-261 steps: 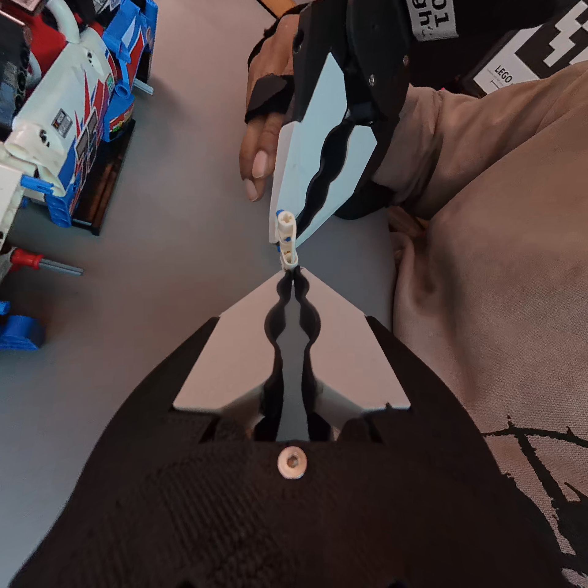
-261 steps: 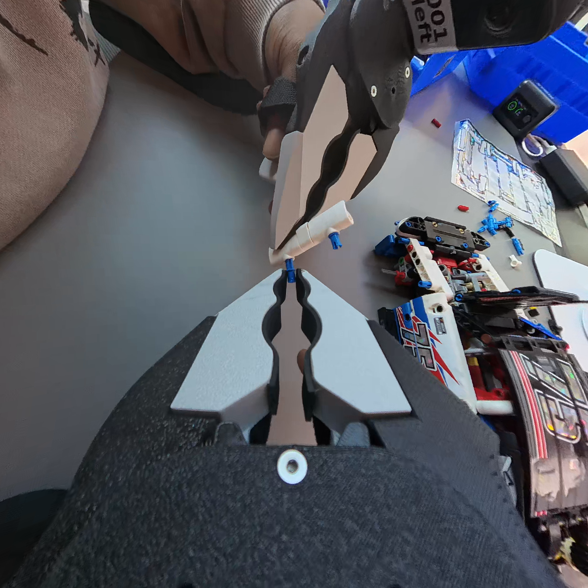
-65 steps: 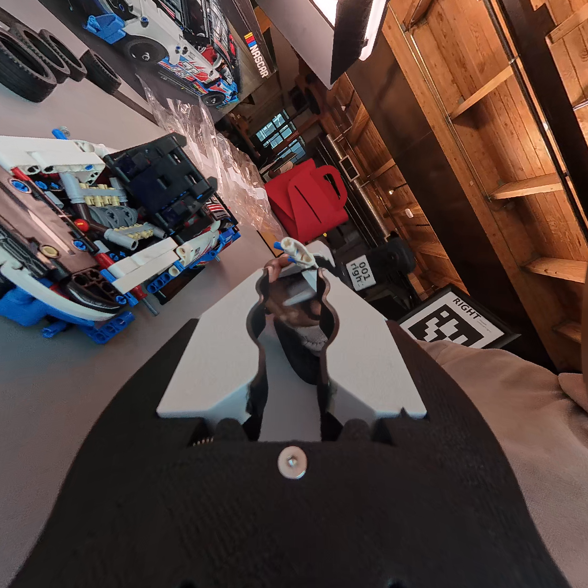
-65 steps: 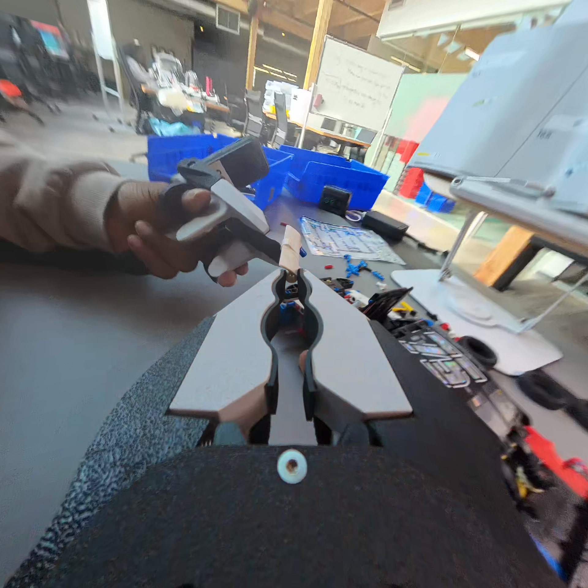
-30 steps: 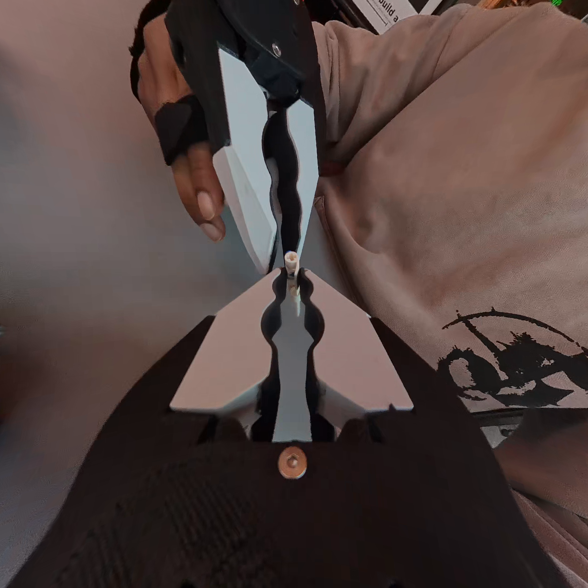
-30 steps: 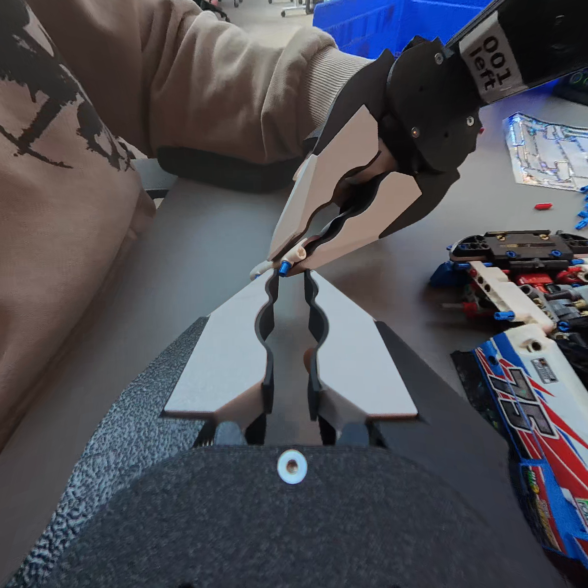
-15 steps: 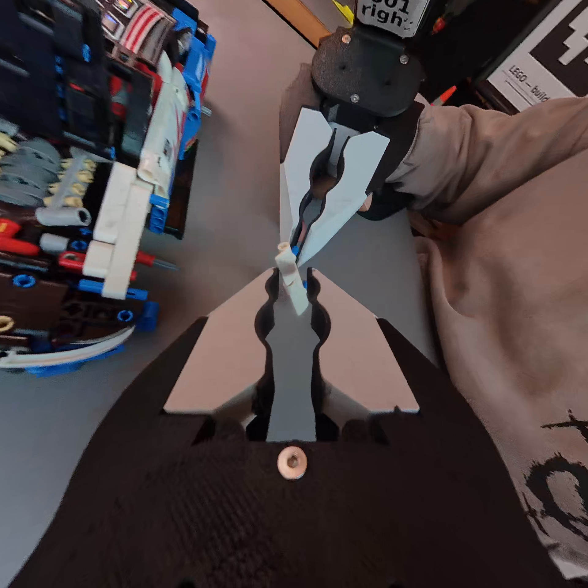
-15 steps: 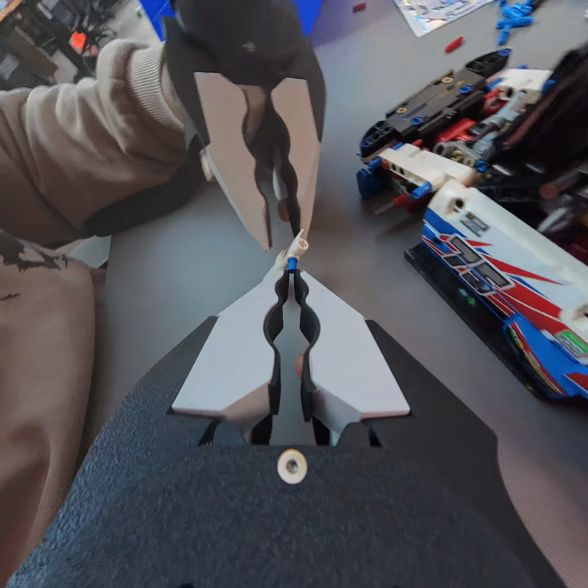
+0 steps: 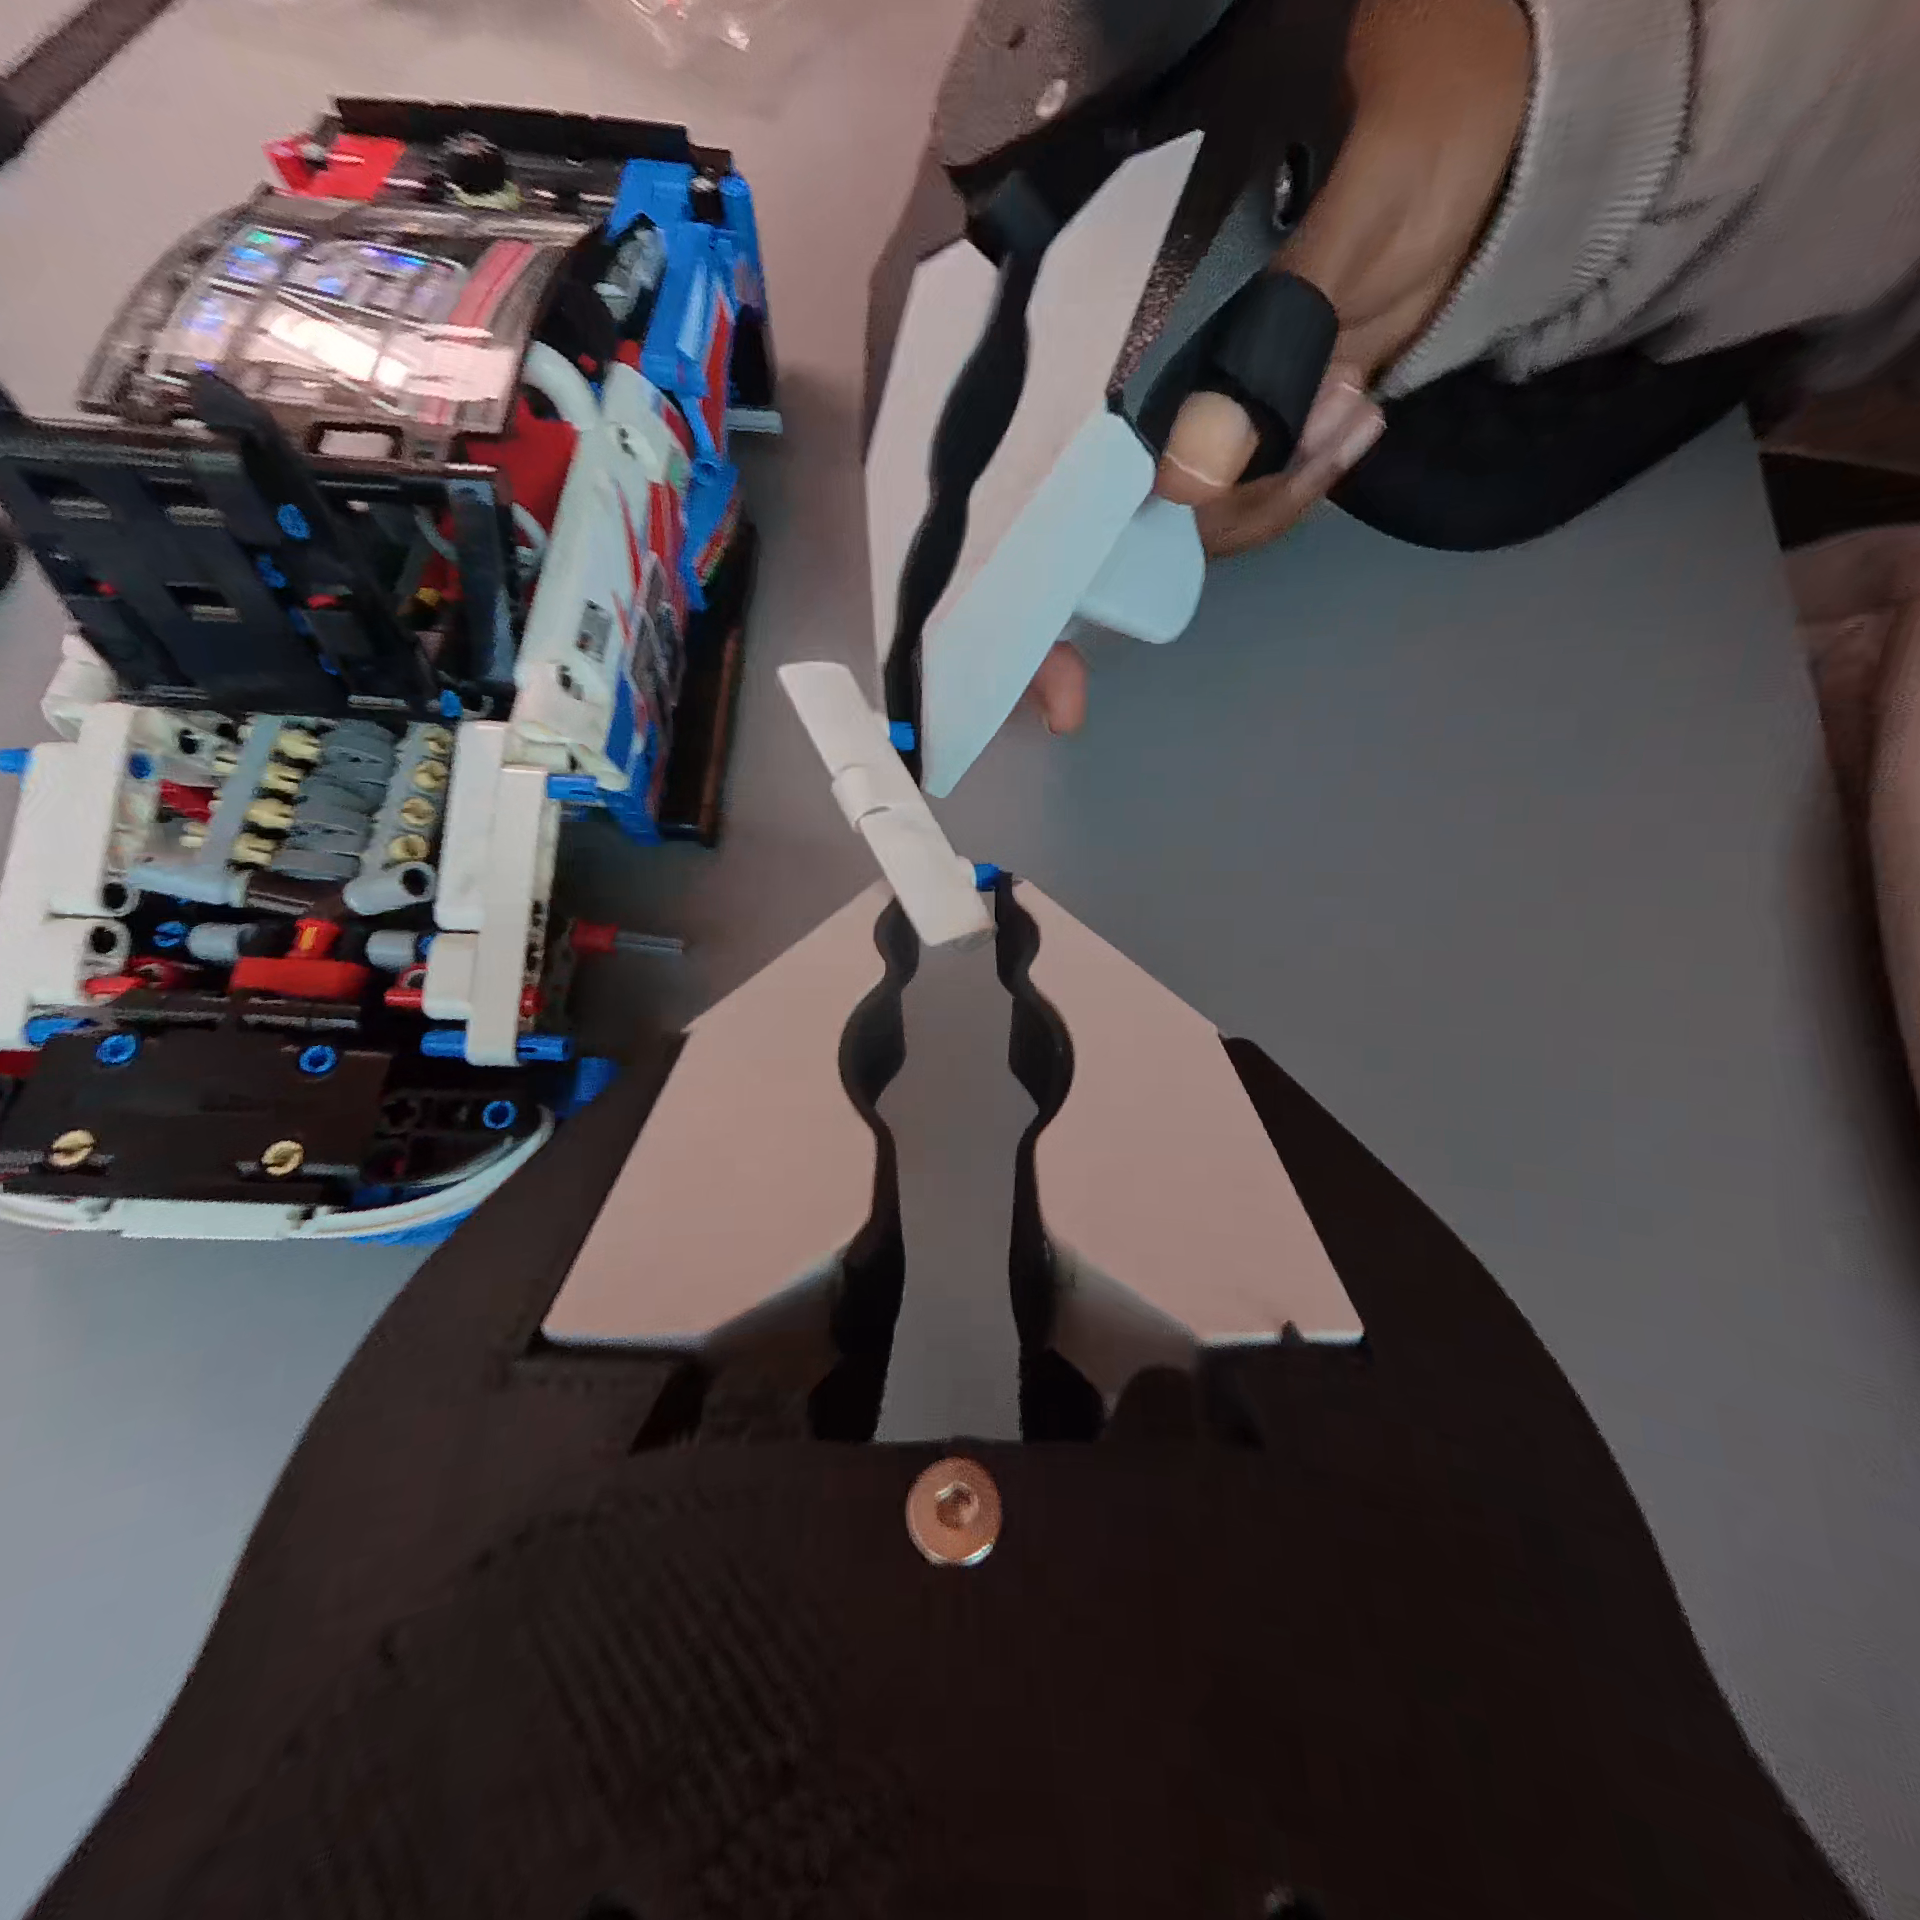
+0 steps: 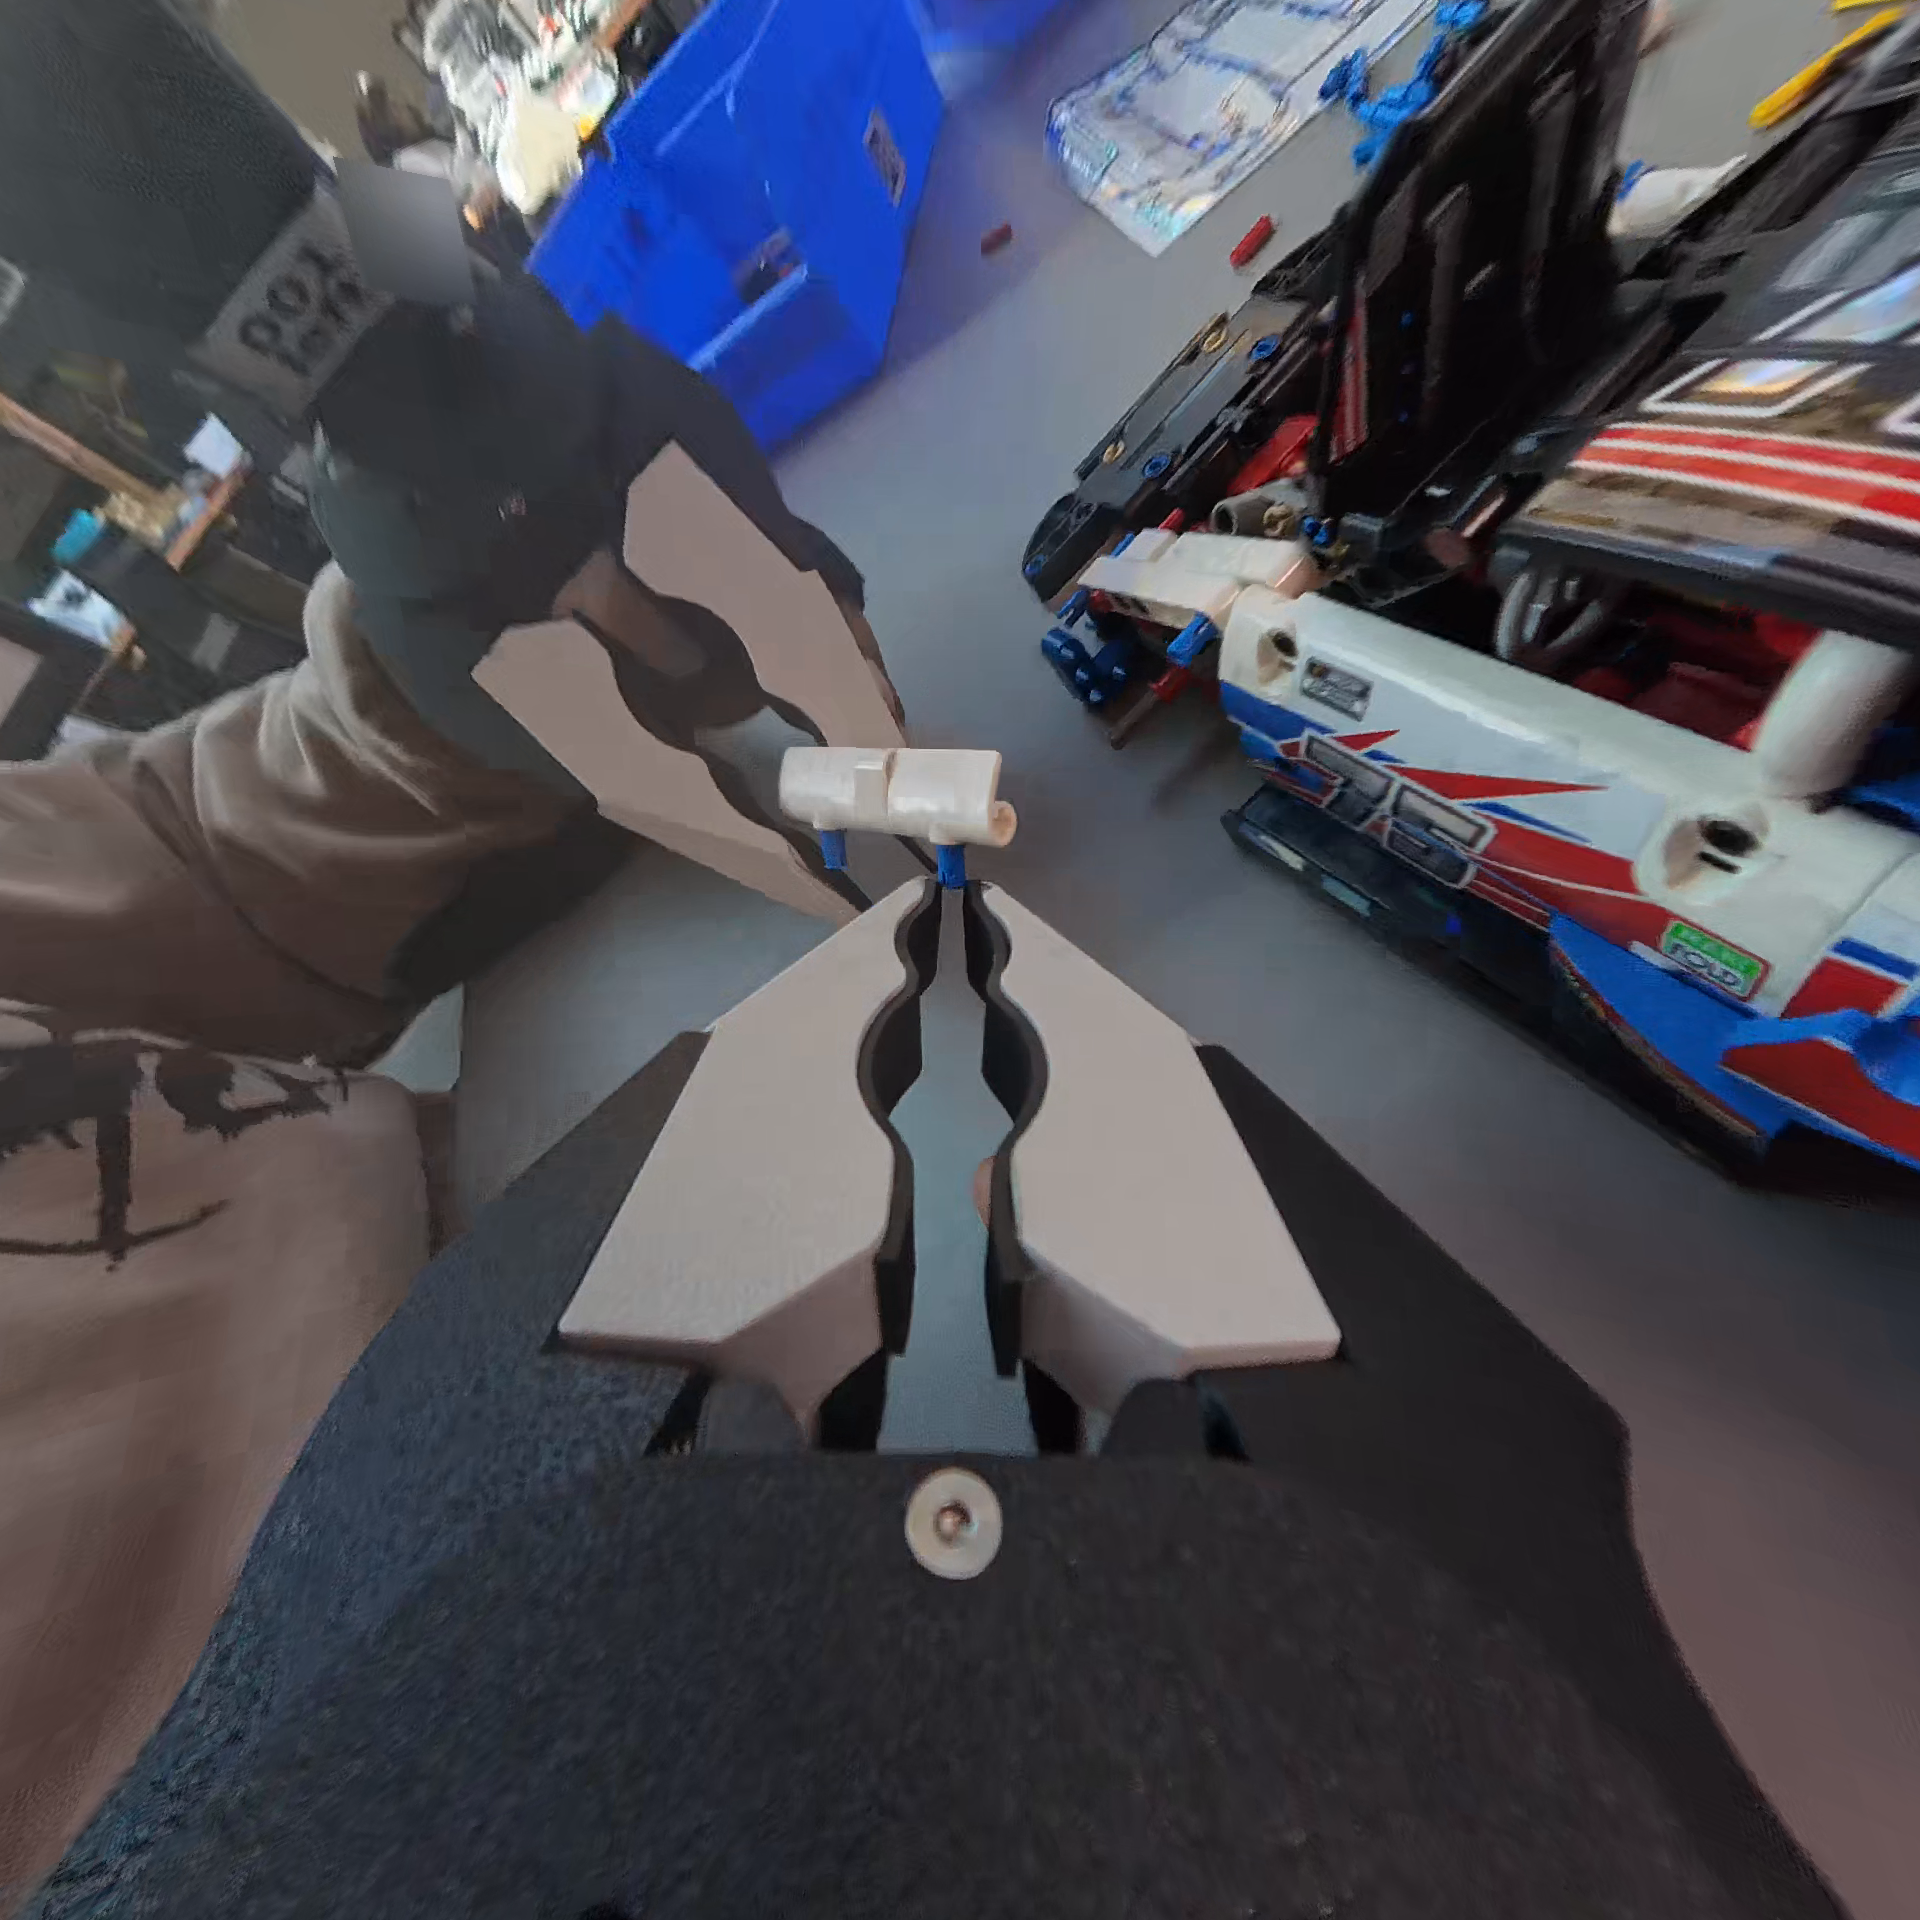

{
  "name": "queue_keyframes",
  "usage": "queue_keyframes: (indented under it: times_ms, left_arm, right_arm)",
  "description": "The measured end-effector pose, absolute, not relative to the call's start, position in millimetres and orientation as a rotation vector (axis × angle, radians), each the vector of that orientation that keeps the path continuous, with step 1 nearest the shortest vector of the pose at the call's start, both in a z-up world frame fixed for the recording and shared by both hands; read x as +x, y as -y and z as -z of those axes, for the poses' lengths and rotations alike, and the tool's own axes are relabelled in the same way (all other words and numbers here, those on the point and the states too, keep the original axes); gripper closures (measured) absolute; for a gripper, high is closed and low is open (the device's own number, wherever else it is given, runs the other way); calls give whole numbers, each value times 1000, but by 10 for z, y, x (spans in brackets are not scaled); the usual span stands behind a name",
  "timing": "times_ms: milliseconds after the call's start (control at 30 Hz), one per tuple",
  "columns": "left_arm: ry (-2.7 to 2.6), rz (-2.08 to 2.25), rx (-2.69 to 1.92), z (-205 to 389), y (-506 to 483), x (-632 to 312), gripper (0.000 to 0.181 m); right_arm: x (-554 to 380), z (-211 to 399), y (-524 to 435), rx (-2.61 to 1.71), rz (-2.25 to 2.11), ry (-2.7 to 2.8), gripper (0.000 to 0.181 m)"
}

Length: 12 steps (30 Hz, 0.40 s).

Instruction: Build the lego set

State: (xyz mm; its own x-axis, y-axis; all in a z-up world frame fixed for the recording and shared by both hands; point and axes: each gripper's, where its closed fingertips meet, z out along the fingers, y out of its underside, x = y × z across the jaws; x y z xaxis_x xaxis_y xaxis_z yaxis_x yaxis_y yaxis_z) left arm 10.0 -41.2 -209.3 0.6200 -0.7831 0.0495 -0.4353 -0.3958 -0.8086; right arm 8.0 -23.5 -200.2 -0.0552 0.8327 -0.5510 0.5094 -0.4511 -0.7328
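Observation:
A white lego piece [image 9: 883, 810] made of two joined white connectors with two blue pins is held above the grey table. My right gripper [image 10: 948, 902] is shut on one blue pin [image 10: 948, 864] and carries the piece [image 10: 891, 795]. It also shows in the left wrist view [image 9: 912, 764], held in a hand. My left gripper [image 9: 943, 914] is open, with the near end of the piece lying between its tips. It shows in the right wrist view [image 10: 871, 821] at the piece's left end. The partly built race car [image 9: 364, 675] stands to the left.
In the right wrist view the car [image 10: 1507, 779] sits to the right, with blue bins [image 10: 758, 208], an instruction sheet [image 10: 1195, 114] and loose small parts behind it. The person's beige sleeve and sweater [image 10: 208, 1247] fill the left side. Only a small space, under 4 cm, lies between the two pairs of fingers.
My left gripper, shut on the white piece a second ago, has opened. My right gripper has closed on a blue pin. Both grippers have swung over toward the car.

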Motion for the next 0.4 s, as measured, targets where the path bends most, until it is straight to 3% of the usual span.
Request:
queue_keyframes:
  times_ms: [33,133,300,400]
  left_arm:
    - [-1018,586,-2055,2134,505,116,169]
    - [-1199,572,-2135,2341,732,46,170]
    - [-1288,583,-2177,2408,888,6,168]
    - [-1256,533,-2193,2408,825,-68,154]
  right_arm:
    - [106,2059,290,-1903,-1455,1530,175]
    - [171,2189,374,-1785,-1256,1749,176]
    - [172,1925,400,-1516,-1284,1798,169]
    - [100,1633,175,-1358,-1236,1666,167]
